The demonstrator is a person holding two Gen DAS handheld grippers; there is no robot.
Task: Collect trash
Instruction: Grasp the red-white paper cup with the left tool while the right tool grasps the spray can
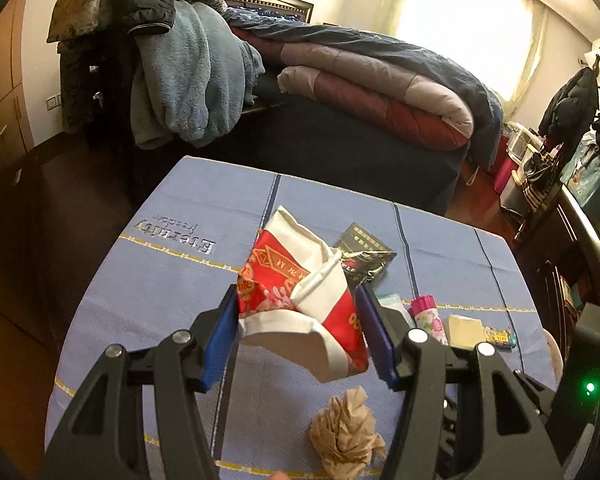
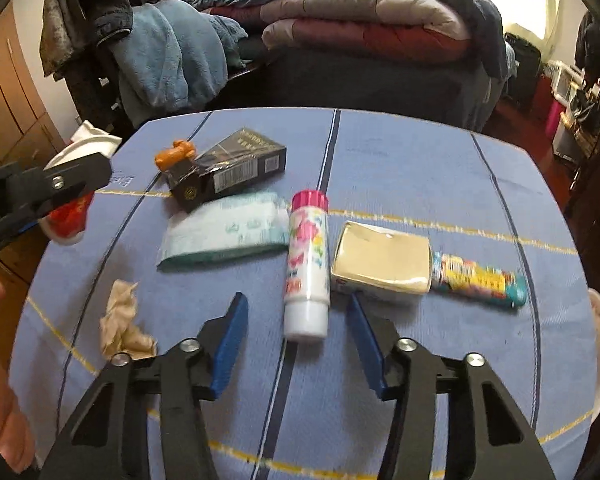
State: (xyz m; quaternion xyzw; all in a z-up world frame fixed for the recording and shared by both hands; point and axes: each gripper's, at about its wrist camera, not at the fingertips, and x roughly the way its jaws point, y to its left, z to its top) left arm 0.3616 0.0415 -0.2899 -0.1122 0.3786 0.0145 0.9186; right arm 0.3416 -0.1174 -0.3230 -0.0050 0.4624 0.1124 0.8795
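Observation:
My left gripper (image 1: 296, 300) is shut on a crumpled red and white paper bag (image 1: 300, 280), held up above the blue tablecloth (image 1: 160, 300). A ball of crumpled brown paper (image 1: 344, 436) lies on the cloth just below it. In the right wrist view the same bag (image 2: 70, 216) shows at the far left behind a left finger (image 2: 76, 178). My right gripper (image 2: 296, 300) stands open over the cloth, with the base of a white bottle with a pink cap (image 2: 306, 260) between its fingers, untouched. The brown paper (image 2: 124, 320) lies to its left.
On the table (image 2: 420, 160) lie a black box (image 2: 228, 168) with an orange piece (image 2: 174, 156), a tissue pack (image 2: 224, 228), a beige box (image 2: 380, 260) and a colourful tube (image 2: 480, 280). A person's hand (image 2: 0, 380) is at left. A bed with quilts (image 2: 360, 20) stands behind.

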